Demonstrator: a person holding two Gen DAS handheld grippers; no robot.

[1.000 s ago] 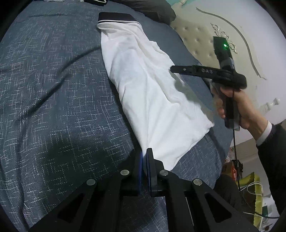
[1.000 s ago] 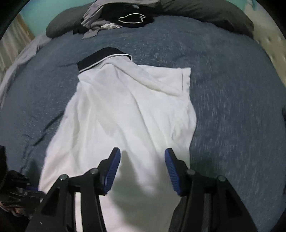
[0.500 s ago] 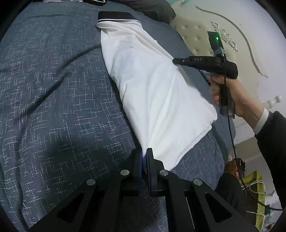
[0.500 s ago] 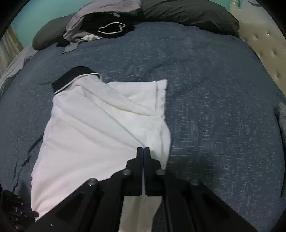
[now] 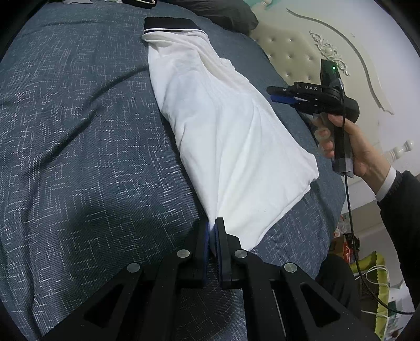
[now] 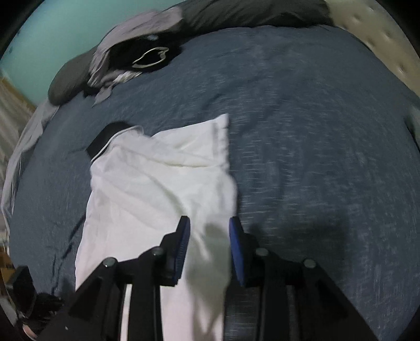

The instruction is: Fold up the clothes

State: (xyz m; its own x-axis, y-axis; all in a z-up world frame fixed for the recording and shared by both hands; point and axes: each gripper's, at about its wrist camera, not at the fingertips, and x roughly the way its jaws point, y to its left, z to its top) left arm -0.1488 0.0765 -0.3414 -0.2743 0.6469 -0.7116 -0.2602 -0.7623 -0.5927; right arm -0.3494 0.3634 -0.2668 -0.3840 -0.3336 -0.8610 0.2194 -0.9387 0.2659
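Lying lengthwise on the dark blue bed cover (image 5: 78, 157), the white polo shirt (image 5: 231, 131) was already narrowed, its sides turned in and its black collar (image 5: 169, 23) at the far end. At the shirt's near hem corner, the left gripper (image 5: 212, 236) had its jaws clenched on the cloth, which ran up taut between the pads. Right of the shirt's middle, the right gripper (image 6: 208, 236) was carried in a hand (image 5: 351, 147) above the long right-hand edge; its jaws were opening, with cloth seen between them but no pad pressing on it. Right of the shirt again stood the padded headboard (image 5: 296, 52).

Judgement: the garment appeared light, thin and entirely limp, creasing readily and holding no shape of its own. It would likely sag and slide on the woven cover if lifted at one point only. Best hold seemed the two hem corners, where the stitched edge gives body, pinching all layers together before carrying the hem toward the collar.
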